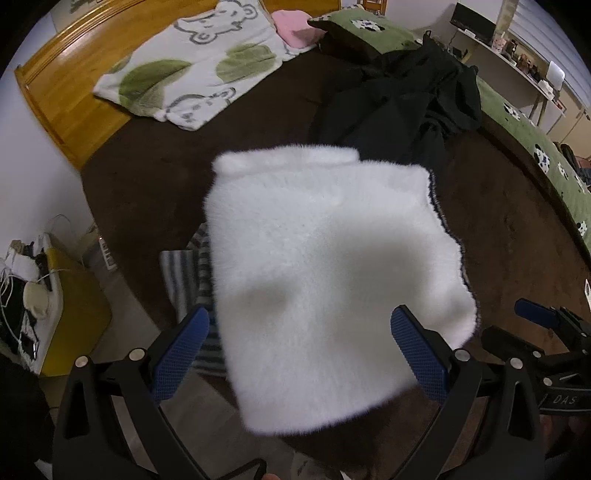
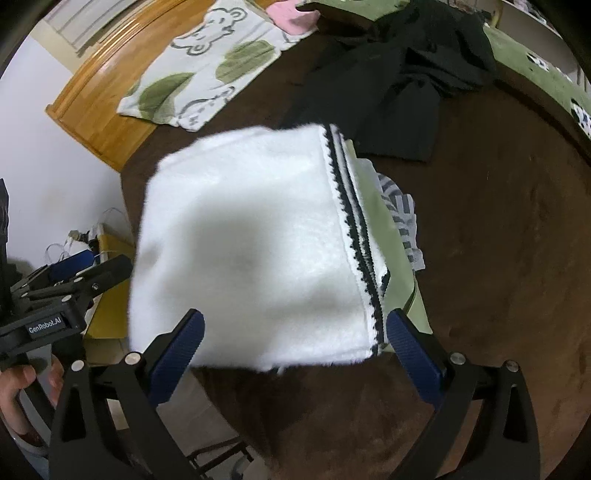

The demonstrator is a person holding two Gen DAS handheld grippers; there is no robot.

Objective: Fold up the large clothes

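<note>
A folded white fleece (image 1: pixel 325 280) lay on the brown bedspread (image 1: pixel 147 184), near the foot edge of the bed, with its dark-stitched edge (image 2: pixel 347 236) facing the green quilt side. It sat on top of a striped garment (image 1: pixel 184 273) and a pale green cloth (image 2: pixel 391 258), both of which stuck out from under the fleece. Beyond the fleece, toward the headboard (image 1: pixel 74 92), a heap of black clothes (image 1: pixel 406 96) lay crumpled, with a bear-print pillow (image 1: pixel 192 62) and a pink cloth (image 1: pixel 295 26) further off. The left tool (image 1: pixel 299 347) hung above the fleece with its blue pads spread wide, gripping nothing. The right tool (image 2: pixel 295 343) hung above the fleece too, its pads spread fully apart and clear of the cloth.
</note>
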